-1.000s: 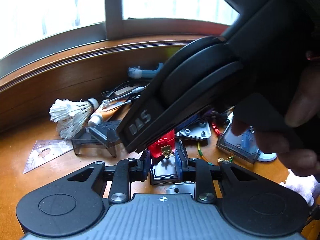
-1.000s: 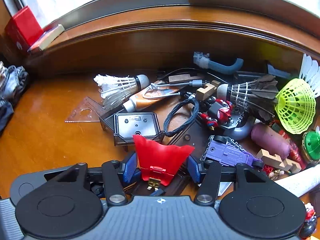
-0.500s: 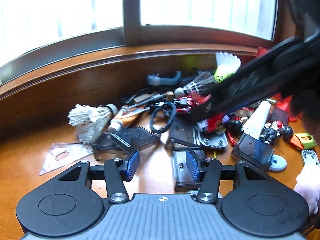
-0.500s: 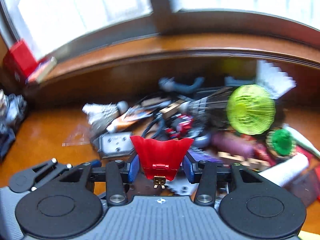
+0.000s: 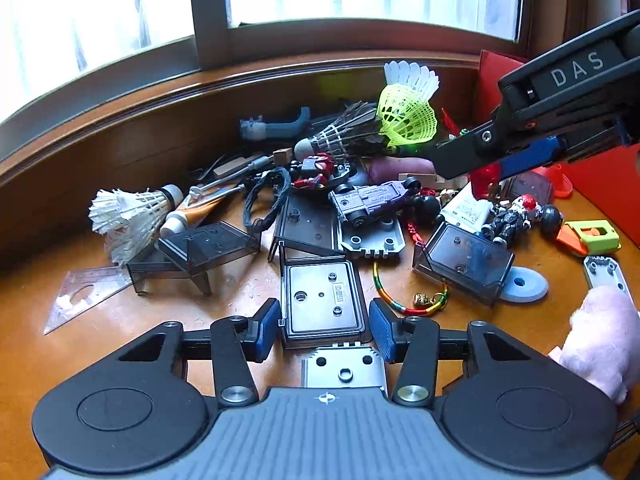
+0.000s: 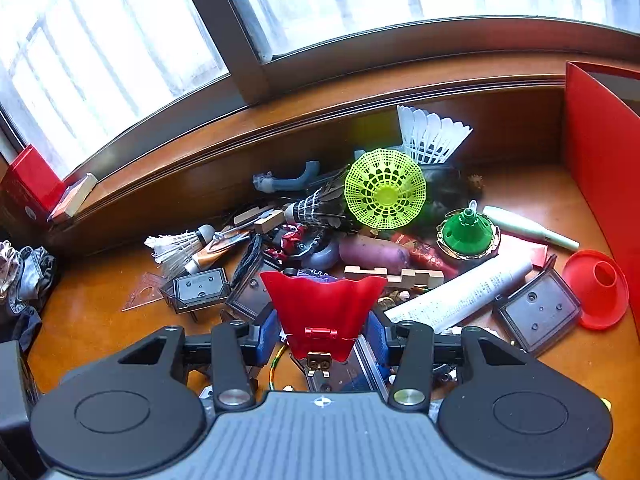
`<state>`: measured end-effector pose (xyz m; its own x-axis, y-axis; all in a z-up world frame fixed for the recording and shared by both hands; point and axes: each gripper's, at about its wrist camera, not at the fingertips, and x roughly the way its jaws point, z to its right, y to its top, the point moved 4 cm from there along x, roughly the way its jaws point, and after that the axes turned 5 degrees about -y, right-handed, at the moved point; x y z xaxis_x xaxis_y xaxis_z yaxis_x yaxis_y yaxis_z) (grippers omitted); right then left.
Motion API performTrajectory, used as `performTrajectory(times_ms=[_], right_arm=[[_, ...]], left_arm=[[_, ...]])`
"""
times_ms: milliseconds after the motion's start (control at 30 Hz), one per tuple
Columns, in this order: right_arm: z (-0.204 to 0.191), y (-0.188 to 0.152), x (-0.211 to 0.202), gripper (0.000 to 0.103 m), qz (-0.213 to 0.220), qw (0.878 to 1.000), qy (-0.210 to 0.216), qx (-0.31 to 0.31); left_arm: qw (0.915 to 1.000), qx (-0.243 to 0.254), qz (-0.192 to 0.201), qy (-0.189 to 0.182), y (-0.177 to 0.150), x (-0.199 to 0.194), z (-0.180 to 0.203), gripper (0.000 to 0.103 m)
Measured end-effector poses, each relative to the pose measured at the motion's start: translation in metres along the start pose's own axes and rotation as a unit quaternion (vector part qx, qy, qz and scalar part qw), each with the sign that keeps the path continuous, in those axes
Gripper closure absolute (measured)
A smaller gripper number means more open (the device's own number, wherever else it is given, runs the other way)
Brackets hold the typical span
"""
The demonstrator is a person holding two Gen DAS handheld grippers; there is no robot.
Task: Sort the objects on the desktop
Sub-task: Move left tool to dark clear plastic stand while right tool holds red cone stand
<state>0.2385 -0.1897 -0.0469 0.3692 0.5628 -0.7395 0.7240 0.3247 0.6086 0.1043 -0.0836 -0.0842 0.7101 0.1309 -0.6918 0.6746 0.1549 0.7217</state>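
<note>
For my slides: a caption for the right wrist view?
Right gripper carries a red fan-shaped clip above a cluttered wooden desk.

Your right gripper [image 6: 322, 338] clamps a red fan-shaped plastic piece [image 6: 322, 306] between its blue pads [image 6: 267, 336]; a small brass clip [image 6: 319, 361] hangs at its lower end. You hold it above a cluttered wooden desk [image 6: 96, 320]. Behind it: neon-yellow plastic shuttlecock [image 6: 385, 189], white feather shuttlecock [image 6: 432, 134] against the back ledge, dark feather shuttlecock [image 6: 316, 206], another white one [image 6: 176, 242] to the left. Green cone toy [image 6: 466, 232] sits right of the yellow one. White tube [image 6: 464, 294] lies diagonally, touching a dark clear case [image 6: 538, 310]. Red funnel [image 6: 596, 286] lies far right beside a red folder [image 6: 600, 152]. Wooden block [image 6: 394, 274] is just behind the red piece. Another dark case [image 6: 198, 286] at left.
</note>
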Motion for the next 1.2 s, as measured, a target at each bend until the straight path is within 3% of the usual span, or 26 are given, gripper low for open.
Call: performTrajectory(times_ms=[167,200,233,367,500,567,600,633,733,900,1200], right_arm=[[0.001,-0.003,-0.009,0.055,0.009,1.0,0.006,-0.002],[0.0,-0.004,-0.01,0.055,0.01,1.0,0.007,-0.003],[0.0,-0.005,-0.011,0.055,0.01,1.0,0.008,-0.003],[-0.001,-0.006,-0.017,0.055,0.015,1.0,0.009,-0.006],[-0.002,-0.008,-0.022,0.055,0.018,1.0,0.013,-0.009],[-0.002,-0.01,-0.023,0.055,0.018,1.0,0.015,-0.009],[-0.002,-0.011,-0.023,0.055,0.017,1.0,0.015,-0.008],[-0.002,-0.012,-0.024,0.055,0.016,1.0,0.015,-0.008],[0.0,-0.014,-0.025,0.055,0.014,1.0,0.012,-0.006],[0.007,-0.015,-0.028,0.055,0.016,1.0,0.002,-0.002],[0.005,-0.014,-0.017,0.055,0.007,1.0,0.002,0.0]], left_arm=[[0.9997,-0.01,0.023,0.007,0.006,-0.016,-0.003,0.058],[0.9995,-0.014,0.025,0.007,0.008,-0.019,-0.004,0.064],[0.9995,-0.019,0.026,0.008,0.01,-0.021,-0.005,0.095],[0.999,-0.032,0.029,0.008,0.015,-0.026,-0.009,0.094],[0.9981,-0.039,0.026,0.039,0.014,-0.024,-0.017,0.081],[0.9961,-0.051,0.034,0.063,0.015,-0.022,-0.026,0.062],[0.9948,-0.053,0.041,0.077,0.017,-0.019,-0.029,0.043],[0.9927,-0.047,0.051,0.098,0.017,-0.017,-0.032,0.035],[0.9879,-0.009,0.058,0.144,0.02,-0.004,-0.034,0.03],[0.9881,0.066,0.047,0.131,0.027,0.012,-0.036,0.026],[0.9951,0.086,0.006,0.047,0.028,0.028,-0.07,0.023]])
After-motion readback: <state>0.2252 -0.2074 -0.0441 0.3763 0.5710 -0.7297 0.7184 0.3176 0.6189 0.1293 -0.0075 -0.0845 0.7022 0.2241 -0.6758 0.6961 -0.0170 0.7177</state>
